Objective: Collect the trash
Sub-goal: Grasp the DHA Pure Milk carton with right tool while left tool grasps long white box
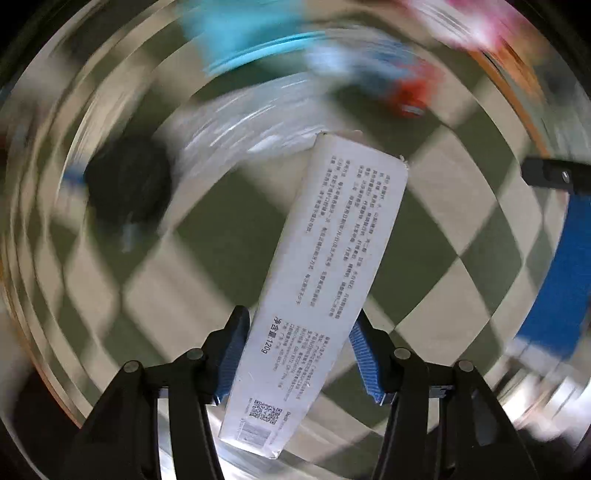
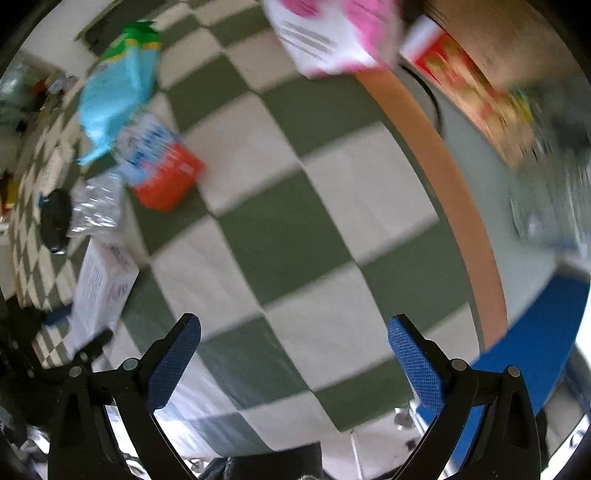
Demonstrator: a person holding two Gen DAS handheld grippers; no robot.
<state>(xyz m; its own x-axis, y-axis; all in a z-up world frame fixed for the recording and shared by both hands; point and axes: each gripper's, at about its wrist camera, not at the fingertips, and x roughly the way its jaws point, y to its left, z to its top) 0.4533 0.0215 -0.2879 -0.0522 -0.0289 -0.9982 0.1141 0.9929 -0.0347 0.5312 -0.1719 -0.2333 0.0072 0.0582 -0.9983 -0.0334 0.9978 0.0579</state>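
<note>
A long white carton (image 1: 332, 258) printed with small black text stands between the blue pads of my left gripper (image 1: 300, 317), which is shut on its lower half. The same carton (image 2: 101, 295) shows at the left edge of the right wrist view. My right gripper (image 2: 295, 319) is open over the green-and-white checked tablecloth (image 2: 295, 221), with nothing between its fingers. Loose trash lies to the far left of it: a light-blue and green bag (image 2: 118, 85), a red-and-white packet (image 2: 159, 166), crumpled clear plastic (image 2: 96, 206) and a black round lid-like thing (image 2: 55, 218).
A pink-and-white pack (image 2: 332, 33) and a red-and-yellow box (image 2: 476, 96) lie at the top near the table's brown edge (image 2: 461, 206). A blue surface (image 2: 535, 339) lies beyond that edge at the lower right. Both views are blurred.
</note>
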